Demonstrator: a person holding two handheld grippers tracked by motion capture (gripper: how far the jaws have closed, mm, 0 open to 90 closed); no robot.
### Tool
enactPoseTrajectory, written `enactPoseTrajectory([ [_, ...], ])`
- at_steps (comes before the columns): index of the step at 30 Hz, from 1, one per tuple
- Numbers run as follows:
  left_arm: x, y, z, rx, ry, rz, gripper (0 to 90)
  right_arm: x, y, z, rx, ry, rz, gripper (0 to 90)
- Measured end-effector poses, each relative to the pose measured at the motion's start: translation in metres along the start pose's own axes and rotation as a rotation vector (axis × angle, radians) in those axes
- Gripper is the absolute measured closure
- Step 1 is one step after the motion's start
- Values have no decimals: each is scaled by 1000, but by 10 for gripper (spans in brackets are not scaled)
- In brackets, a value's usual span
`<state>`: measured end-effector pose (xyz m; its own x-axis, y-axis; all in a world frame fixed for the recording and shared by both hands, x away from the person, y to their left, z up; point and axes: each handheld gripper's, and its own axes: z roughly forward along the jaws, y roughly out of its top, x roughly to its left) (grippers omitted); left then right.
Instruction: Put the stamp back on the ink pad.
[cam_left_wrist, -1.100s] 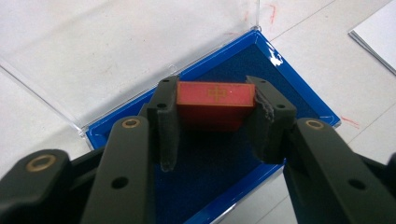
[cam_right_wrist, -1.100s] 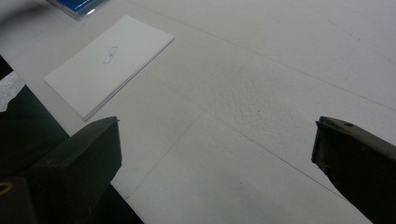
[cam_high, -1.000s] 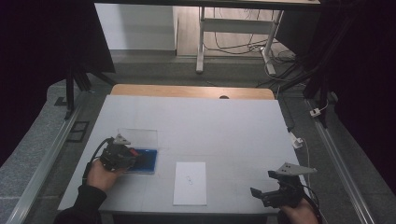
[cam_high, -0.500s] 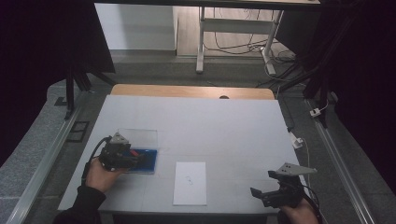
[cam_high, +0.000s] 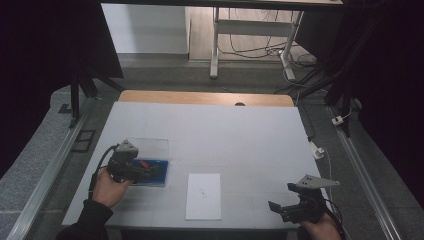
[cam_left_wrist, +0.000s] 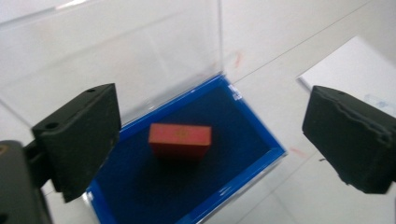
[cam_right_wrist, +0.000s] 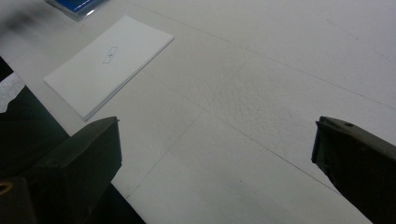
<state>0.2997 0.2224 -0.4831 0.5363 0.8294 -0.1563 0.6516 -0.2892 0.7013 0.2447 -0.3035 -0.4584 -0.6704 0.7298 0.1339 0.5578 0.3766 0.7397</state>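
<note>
Over the blue tray (cam_left_wrist: 243, 179), left tongs (cam_left_wrist: 210, 133) just released, seemingly clear of the red block (cam_left_wrist: 180, 140); right tongs (cam_right_wrist: 215, 163) agape.

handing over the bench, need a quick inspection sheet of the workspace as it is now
surface: white table, wooden strip along its far edge.
job's things: blue box with its clear lid raised; red block lying inside, untouched. White card flat at the near middle.
clutter: nothing seen.
grippers: left gripper over the box, jaws just opened wide, block between them but pads clear of it. Right gripper open, empty, at the near right corner.
cables: one trails from the left gripper; more on the floor behind the table.
surroundings: dark curtains both sides, white frame legs beyond.
</note>
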Motion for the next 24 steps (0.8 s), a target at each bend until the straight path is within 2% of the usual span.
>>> enactPoseTrajectory([
  [8,1,-1,-9,-35,-61,-20,0,0,0,0,1,-2,-2,15],
  [12,-2,-2,-19,-59,-73,-31,0,-1,0,0,2,0,0,15],
  [17,-5,-10,-30,-76,-100,-28,0,-1,0,0,-3,2,3,14],
  [20,-6,-14,-37,-79,-143,-46,0,-1,0,0,-1,0,2,14],
  [24,-8,-21,-46,-82,-157,-50,0,-1,0,0,-1,-2,7,14],
])
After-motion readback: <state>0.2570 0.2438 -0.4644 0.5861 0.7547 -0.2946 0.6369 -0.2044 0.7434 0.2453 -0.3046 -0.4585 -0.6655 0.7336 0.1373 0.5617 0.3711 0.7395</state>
